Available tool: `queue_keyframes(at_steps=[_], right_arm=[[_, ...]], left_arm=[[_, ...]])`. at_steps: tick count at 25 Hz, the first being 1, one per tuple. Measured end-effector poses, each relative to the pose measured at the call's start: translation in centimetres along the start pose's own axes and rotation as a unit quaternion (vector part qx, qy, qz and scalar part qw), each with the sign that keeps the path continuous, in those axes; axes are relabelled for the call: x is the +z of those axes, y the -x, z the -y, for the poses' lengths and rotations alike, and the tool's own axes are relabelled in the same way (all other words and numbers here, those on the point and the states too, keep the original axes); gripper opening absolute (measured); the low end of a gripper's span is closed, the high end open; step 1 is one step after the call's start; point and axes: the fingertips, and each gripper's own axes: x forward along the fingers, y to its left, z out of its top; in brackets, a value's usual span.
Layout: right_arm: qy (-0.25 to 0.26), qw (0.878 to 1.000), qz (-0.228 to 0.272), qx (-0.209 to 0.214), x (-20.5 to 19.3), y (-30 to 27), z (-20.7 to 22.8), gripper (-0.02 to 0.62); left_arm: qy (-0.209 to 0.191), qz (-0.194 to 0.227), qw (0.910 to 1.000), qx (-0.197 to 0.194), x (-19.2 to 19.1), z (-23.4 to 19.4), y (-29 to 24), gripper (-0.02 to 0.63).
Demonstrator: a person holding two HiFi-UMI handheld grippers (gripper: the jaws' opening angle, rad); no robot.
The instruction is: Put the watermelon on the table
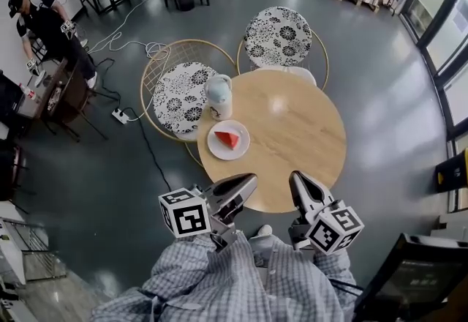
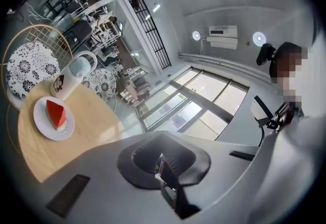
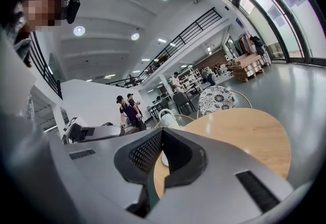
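The watermelon [image 1: 227,140] is a small red wedge with a pale rind edge. It lies on a white plate [image 1: 242,151] near the left edge of the round wooden bench [image 1: 300,130], just in front of a pale jug [image 1: 219,96]. It is already on the bench by way of the plate, so the task looks either finished or due to start with lifting the wedge off.

The left claw [image 1: 247,181] is fully closed with nothing in it. It sits at the near rim of the bench, well short of the plate. The right claw [image 1: 297,179] also looks closed at its tips and empty. Through the gap behind its pads only the bench top and a bit of white plate show.

I judge the wedge to be light, but also soft, wet and easy to crush or tear. The red flesh is likely slippery and would give under a hard squeeze. The firmer rind end, or the two flat cut faces near the rind, look like the safest place to hold it. The grip should be gentle and the wedge kept upright so it does not slide out. The plate may skid if the wedge is dragged instead of lifted.

No writing can be read. The jug has a round dark-red mark on its side that is too small to make out. The cubes on the claws carry only black-and-white square patterns.
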Motion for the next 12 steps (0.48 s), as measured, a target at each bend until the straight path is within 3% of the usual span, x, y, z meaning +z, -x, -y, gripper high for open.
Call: queue_keyframes(at_steps=[12], right_arm=[[0.025,0.999,0.004,0.021,1.01,0.08,-0.13,0.008]], left_arm=[[-0.028,-0.002,0.9996,0.009,-0.39,0.42,-1.04,0.008]])
